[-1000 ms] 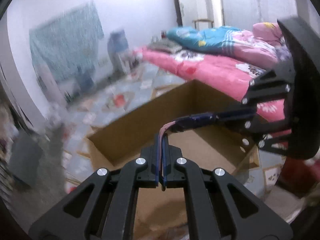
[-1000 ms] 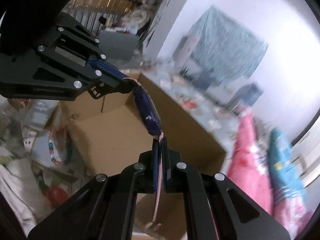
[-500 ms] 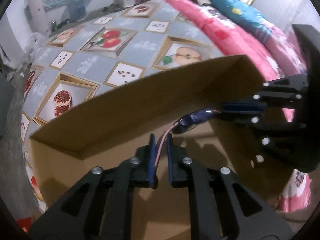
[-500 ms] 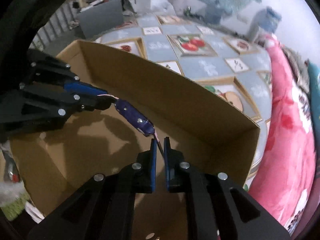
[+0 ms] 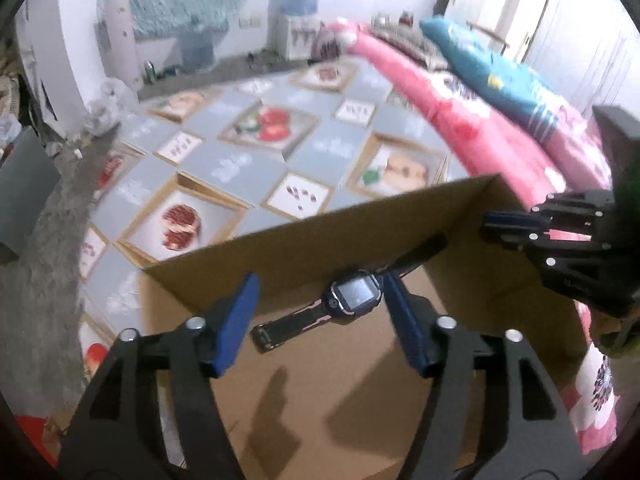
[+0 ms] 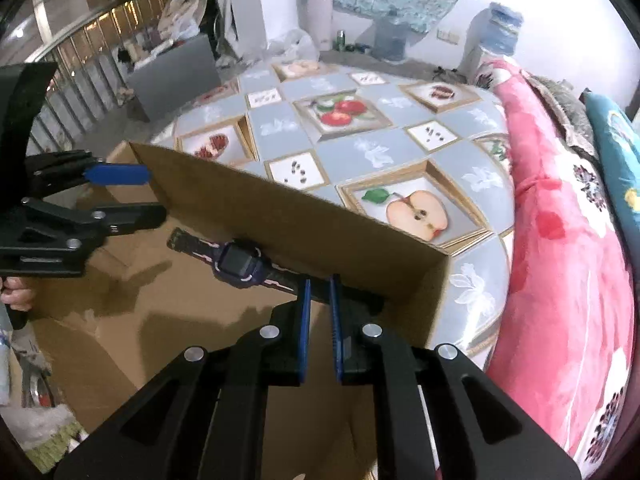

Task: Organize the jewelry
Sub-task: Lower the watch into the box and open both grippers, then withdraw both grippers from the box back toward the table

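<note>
A dark blue watch with a square face and a black-and-pink strap lies low in an open cardboard box, against its far wall. My left gripper hangs over it, jaws opening wide. The face shows between the blue pads, and neither pad touches it. In the right wrist view the watch stretches leftward from my right gripper. Those jaws stand a narrow gap apart, with the strap's near end just past their tips, not pinched. The left gripper spreads wide at the box's left side, and the right gripper shows at the box's right corner.
The box stands on a floor mat printed with fruit pictures. Pink bedding and a teal pillow run along the right. A water dispenser stands by the back wall, and a grey panel stands at the left.
Both grippers, shut on the strap's two ends a second ago, came down into the box. The left jaws sprang wide, the right parted slightly, and the watch dropped free.
</note>
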Demonstrator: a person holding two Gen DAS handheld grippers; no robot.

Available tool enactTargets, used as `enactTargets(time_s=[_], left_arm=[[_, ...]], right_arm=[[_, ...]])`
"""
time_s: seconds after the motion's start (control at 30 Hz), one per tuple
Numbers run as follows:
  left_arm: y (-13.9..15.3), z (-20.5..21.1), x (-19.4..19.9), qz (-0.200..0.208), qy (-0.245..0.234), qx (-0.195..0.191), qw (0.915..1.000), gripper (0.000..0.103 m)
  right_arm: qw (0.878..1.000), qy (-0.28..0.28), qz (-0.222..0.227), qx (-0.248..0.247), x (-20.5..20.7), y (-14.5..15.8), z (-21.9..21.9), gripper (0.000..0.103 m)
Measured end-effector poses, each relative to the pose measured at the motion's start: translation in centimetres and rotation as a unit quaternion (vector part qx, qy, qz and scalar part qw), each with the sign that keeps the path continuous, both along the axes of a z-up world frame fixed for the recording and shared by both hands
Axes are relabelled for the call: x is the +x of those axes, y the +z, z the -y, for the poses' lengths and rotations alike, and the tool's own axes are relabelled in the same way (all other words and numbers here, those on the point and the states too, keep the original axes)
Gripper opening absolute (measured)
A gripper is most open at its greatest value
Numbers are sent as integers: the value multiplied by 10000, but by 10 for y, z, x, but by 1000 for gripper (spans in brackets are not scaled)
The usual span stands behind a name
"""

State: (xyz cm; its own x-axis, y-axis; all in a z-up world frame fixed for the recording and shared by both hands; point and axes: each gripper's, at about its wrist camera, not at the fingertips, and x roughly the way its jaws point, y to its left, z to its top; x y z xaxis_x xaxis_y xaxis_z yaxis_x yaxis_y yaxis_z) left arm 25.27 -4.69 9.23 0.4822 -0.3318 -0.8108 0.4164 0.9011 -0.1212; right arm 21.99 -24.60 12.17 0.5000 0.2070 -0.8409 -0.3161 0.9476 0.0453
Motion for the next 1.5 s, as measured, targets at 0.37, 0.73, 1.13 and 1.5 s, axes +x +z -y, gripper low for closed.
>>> enactTargets(time_s=[0.37, 0.73, 1.13, 1.5], left_arm=[[69, -90, -131, 1176, 375, -819, 9890, 88], [6, -115, -230, 1151, 1101, -211, 9870, 90], [-77, -60, -231, 995, 780, 1364, 9825, 90], [-105, -75, -216, 307, 777, 642, 9944, 90]], right_arm=[[9809, -604, 1702, 724, -139, 79, 33, 58], [9802, -1338, 1454, -154, -248, 3, -7, 96], [9811, -964, 1138, -1231, -268, -62, -95, 97], [9907, -549, 970, 784, -260, -44, -94, 96]])
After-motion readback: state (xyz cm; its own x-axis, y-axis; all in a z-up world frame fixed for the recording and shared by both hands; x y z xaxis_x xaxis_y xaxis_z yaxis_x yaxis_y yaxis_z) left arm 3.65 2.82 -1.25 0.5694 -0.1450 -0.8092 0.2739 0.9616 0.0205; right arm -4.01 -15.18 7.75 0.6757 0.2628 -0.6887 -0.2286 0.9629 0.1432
